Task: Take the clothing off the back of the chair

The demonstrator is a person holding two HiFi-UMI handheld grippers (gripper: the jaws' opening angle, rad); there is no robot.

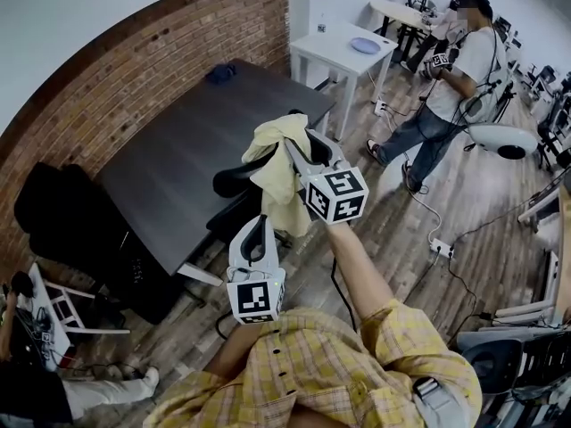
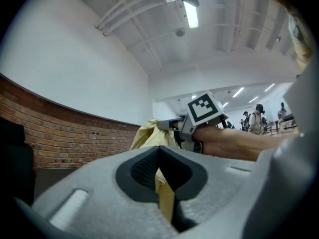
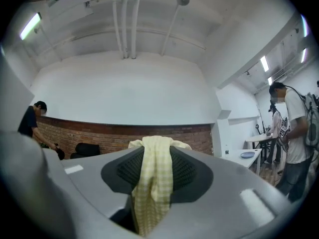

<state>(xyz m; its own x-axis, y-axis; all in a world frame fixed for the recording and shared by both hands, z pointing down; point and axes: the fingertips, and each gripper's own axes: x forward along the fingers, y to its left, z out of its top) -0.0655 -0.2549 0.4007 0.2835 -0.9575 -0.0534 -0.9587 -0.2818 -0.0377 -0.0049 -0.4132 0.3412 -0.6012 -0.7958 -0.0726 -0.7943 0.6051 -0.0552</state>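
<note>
A brick wall (image 1: 134, 69) curves behind a dark table (image 1: 178, 168). A black chair (image 1: 234, 182) stands at the table's near edge. Further back is a white table (image 1: 339, 50) with a blue plate (image 1: 364, 45) on it, and a person (image 1: 455, 78) stands on the wood floor beside it.

The clothing (image 1: 278, 172), a pale yellow checked piece, hangs bunched above and in front of the chair back and is held up between the two grippers. Its top is lifted above the back and its lower part drapes down over the chair. Whether any of it touches the back cannot be told from the head view.

The right gripper (image 1: 299, 154) is the higher one and reaches out over the chair. In the right gripper view its fingers (image 3: 192, 171) stand at a narrow gap, clamped on a thick fold of the cloth (image 3: 154, 178). That fold spills over the tips and runs down between the pads.

The left gripper (image 1: 259, 230) sits lower and nearer the person's body, just beside the garment's lower edge. In the left gripper view its fingers (image 2: 142, 171) are almost together, pinching a thin strip of the yellow cloth (image 2: 164, 195). The rest of the garment rises beyond them towards the right gripper.
</note>
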